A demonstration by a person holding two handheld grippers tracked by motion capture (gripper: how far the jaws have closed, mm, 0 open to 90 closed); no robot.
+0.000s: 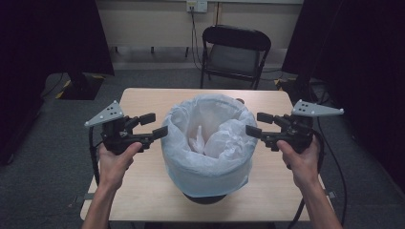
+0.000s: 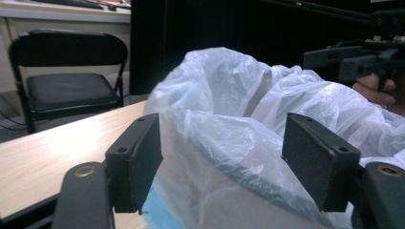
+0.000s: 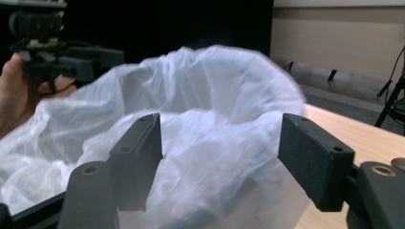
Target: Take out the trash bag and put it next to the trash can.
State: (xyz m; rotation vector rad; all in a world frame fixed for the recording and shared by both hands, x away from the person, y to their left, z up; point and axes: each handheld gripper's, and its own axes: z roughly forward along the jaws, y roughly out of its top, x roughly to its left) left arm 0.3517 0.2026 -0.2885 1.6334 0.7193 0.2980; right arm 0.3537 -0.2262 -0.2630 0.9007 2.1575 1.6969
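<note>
Thin white plastic bag lining round bin, table centre. Left gripper at 9 o'clock, right gripper at 3; both jaws apart, level with rim, equally near.

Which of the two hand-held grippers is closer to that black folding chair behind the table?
The right. The right gripper sits at the white bag's right side, nearly below the chair, which stands right of centre. The left gripper is at the bag's left side, farther across from it.
</note>
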